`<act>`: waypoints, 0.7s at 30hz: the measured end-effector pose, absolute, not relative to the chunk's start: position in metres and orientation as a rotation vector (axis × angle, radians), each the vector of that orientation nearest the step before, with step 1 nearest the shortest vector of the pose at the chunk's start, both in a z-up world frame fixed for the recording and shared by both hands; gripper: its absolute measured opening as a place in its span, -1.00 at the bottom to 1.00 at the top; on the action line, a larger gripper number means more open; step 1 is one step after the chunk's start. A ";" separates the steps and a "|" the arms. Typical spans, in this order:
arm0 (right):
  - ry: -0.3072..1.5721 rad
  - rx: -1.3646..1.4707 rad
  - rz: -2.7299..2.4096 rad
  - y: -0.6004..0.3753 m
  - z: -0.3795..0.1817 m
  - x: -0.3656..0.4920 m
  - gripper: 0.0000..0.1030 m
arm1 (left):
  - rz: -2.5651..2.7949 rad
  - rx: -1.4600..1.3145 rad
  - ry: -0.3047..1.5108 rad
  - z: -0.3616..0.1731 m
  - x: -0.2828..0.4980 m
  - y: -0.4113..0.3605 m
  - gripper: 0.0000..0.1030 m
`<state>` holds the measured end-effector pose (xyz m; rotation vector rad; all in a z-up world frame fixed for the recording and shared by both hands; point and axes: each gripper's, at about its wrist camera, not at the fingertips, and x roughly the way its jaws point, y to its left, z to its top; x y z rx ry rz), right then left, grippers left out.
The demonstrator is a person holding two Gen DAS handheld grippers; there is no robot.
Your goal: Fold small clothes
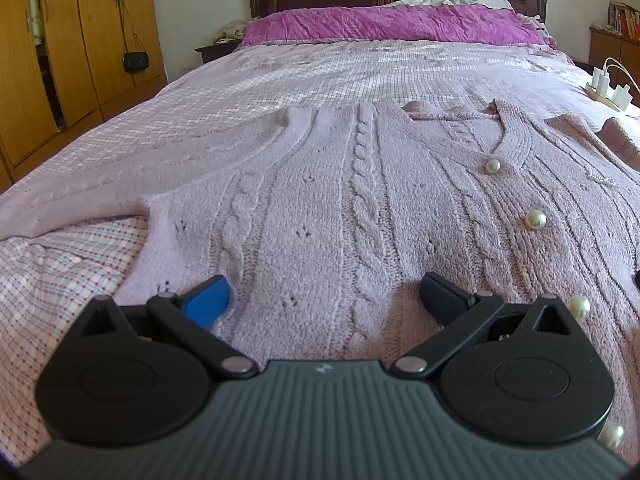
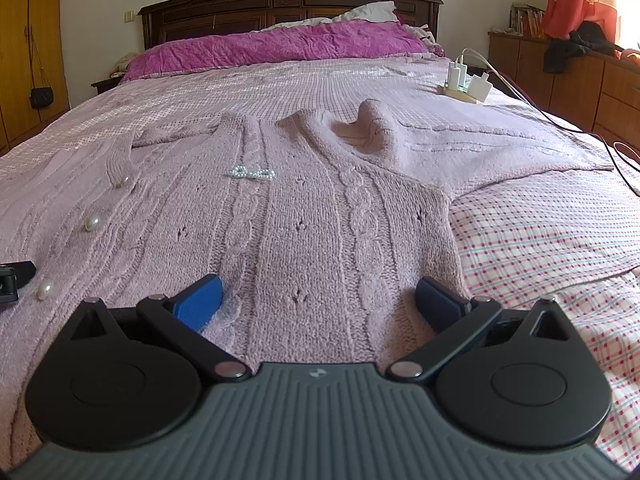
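Note:
A pale pink cable-knit cardigan with pearl buttons lies spread flat on the bed, front side up, sleeves out to both sides. My left gripper is open, its blue pads resting on the cardigan's lower left part near the hem. My right gripper is open over the cardigan on its lower right part, close to the side edge. The right sleeve stretches out to the right, with a raised fold at the shoulder. A small beaded bow sits on the chest.
The bed has a checked pink sheet and a magenta quilt at the dark wooden headboard. A power strip with white chargers and cables lies at the bed's right edge. Wooden wardrobes stand left; a low cabinet stands right.

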<state>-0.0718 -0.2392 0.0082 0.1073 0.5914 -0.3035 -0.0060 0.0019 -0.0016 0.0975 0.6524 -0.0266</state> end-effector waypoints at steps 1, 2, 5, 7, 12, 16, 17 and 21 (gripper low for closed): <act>0.591 0.107 -0.304 -0.239 0.008 -0.072 1.00 | -0.027 0.098 0.652 -0.002 -0.006 0.002 1.00; 0.592 0.107 -0.304 -0.239 0.009 -0.072 1.00 | -0.027 0.098 0.652 -0.002 -0.006 0.002 1.00; 0.591 0.108 -0.303 -0.239 0.008 -0.072 1.00 | -0.027 0.098 0.651 -0.002 -0.006 0.002 1.00; 0.591 0.107 -0.304 -0.239 0.009 -0.072 1.00 | -0.027 0.097 0.651 -0.001 -0.007 0.002 1.00; 0.590 0.107 -0.304 -0.239 0.009 -0.072 1.00 | -0.027 0.098 0.650 -0.002 -0.007 0.002 1.00; 0.590 0.106 -0.304 -0.239 0.009 -0.072 1.00 | -0.027 0.098 0.649 -0.002 -0.008 0.002 1.00; 0.590 0.105 -0.304 -0.239 0.009 -0.072 1.00 | -0.027 0.098 0.649 -0.002 -0.008 0.002 1.00; 0.590 0.105 -0.304 -0.239 0.009 -0.072 1.00 | -0.027 0.098 0.648 -0.002 -0.008 0.002 1.00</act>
